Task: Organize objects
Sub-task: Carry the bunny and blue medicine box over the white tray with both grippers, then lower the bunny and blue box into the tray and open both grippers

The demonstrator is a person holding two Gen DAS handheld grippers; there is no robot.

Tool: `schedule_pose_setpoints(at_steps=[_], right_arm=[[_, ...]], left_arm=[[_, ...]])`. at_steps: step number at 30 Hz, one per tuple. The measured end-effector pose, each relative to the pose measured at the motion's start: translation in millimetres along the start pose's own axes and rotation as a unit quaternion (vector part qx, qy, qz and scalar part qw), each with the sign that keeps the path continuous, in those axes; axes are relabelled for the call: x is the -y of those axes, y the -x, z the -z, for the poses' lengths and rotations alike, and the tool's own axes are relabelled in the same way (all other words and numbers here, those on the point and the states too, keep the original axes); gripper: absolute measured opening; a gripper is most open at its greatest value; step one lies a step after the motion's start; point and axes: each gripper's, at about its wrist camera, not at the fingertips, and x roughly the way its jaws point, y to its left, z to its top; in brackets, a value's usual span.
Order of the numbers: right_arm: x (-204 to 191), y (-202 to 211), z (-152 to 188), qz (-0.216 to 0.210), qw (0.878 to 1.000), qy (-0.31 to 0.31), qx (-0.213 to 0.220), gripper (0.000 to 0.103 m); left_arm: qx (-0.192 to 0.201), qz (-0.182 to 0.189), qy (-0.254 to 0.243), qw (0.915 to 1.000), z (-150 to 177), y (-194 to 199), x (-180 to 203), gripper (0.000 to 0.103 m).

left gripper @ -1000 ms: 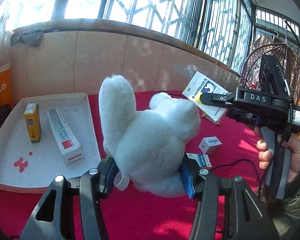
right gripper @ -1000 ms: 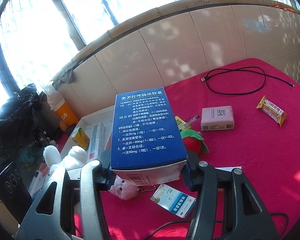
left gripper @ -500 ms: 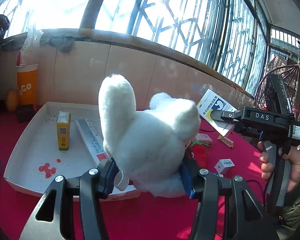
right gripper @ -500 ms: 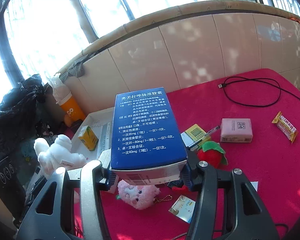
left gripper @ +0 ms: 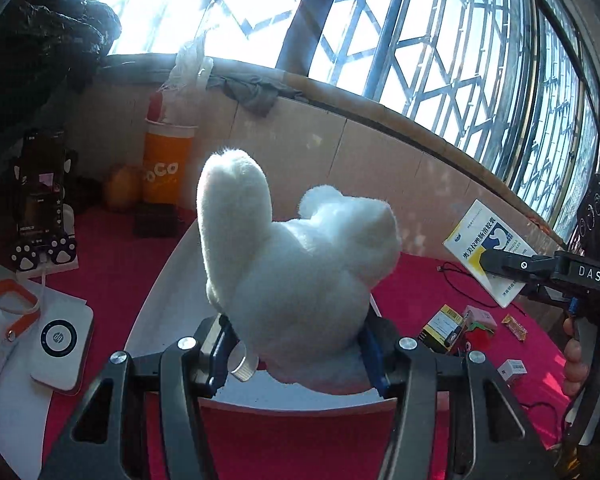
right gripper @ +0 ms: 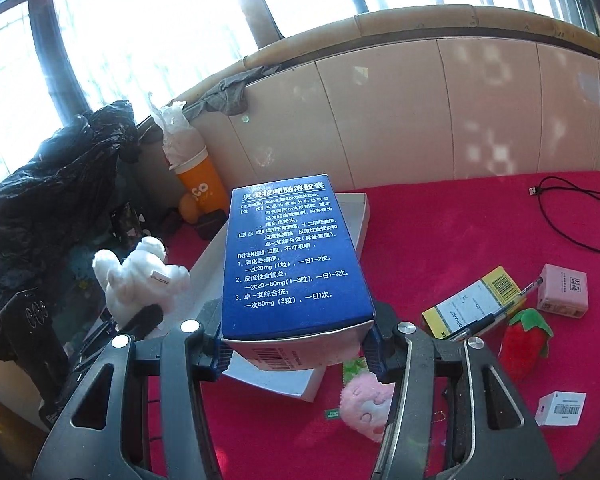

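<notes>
The loose objects on the red cloth-covered table (right gripper: 440, 220) are, in our judgement, only partly sorted. 2 are in hand. The left gripper (left gripper: 296, 344) is clamped on the soft white plush toy (left gripper: 300, 280), held above the near end of the shallow white cardboard tray (left gripper: 168, 280). The right gripper (right gripper: 296, 344) is clamped on the blue medicine carton with white print (right gripper: 292, 256), held in the air over the same tray (right gripper: 356, 216). Neither has been set down.

Still lying on the cloth we note at least 6 items:
- yellow-and-white flat box (right gripper: 472, 304) with a black pen (right gripper: 488, 320) across it
- pink rectangular box (right gripper: 564, 290)
- red strawberry plush (right gripper: 526, 340)
- pink plush keychain (right gripper: 366, 404)
- small white barcoded box (right gripper: 560, 408)
- black cable (right gripper: 572, 216), well apart from the others

Limits of inspection:
- The tray's floor is almost wholly covered by the 2 held objects in both views, so we cannot tell what it contains.
- The strong backlight from the windows washes out the upper part of both views.
- A yellow item at the right edge of the right wrist view is cut off.
- Goods to the left of the table, off the cloth, are dark and unclear.
</notes>
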Motion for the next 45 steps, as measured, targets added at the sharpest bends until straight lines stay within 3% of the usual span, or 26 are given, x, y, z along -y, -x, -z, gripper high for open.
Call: schedule_pose_setpoints(at_steps=[8,15,22,29,30,31,32,34,37,41,45], right_arm=[[-14.3,-27.6,10.9,-0.007,0.999,0.014,-0.04,0.052],[-36.4,-67.5,14.1,-0.008,0.996,0.032,-0.086,0.052],[-57.8,-115.6,16.5,0.017,0.991,0.058,-0.121,0.053],[-60.6,-134.3,20.1,0.026,0.989,0.06,-0.133,0.053],[-60.4,-134.8,20.7,0.025,0.989,0.059,-0.132,0.053],[-60.5,-135.5,21.0,0.025,0.989,0.059,-0.132,0.056],[-60.2,-136.5,21.0,0.028,0.989,0.06,-0.134,0.061],[-58.1,-135.7,17.7,0.042,0.989,0.058,-0.129,0.084],[-51.2,-128.7,1.3,0.071,0.989,0.057,-0.117,0.084],[-45.4,-99.9,-50.7,0.122,0.987,0.071,-0.072,0.084],[-60.2,-50.9,-123.7,0.211,0.968,0.135,-0.004,0.084]], left_arm=[[-0.009,-0.031,0.014,0.9994,-1.7,-5.0,-25.9,0.054],[-0.042,-0.048,0.006,0.998,-13.6,-36.2,-33.9,0.055],[-0.072,-0.058,0.015,0.9956,-16.2,-65.4,-42.1,0.057],[-0.082,-0.064,0.016,0.9945,-13.6,-73.2,-50.3,0.057],[-0.082,-0.064,0.018,0.9944,-13.8,-73.1,-52.0,0.059],[-0.081,-0.067,0.022,0.9942,-14.1,-72.7,-53.6,0.069],[-0.078,-0.073,0.024,0.994,-14.2,-71.8,-55.4,0.092],[-0.063,-0.095,0.03,0.9931,-13.7,-65.9,-59.8,0.103],[-0.054,-0.083,0.053,0.9937,-12.0,-55.5,-66.6,0.103],[-0.04,-0.074,0.058,0.9948,-10.1,-40.4,-63.9,0.103],[-0.034,-0.054,0.059,0.9962,-7.9,-27.4,-54.5,0.103]])
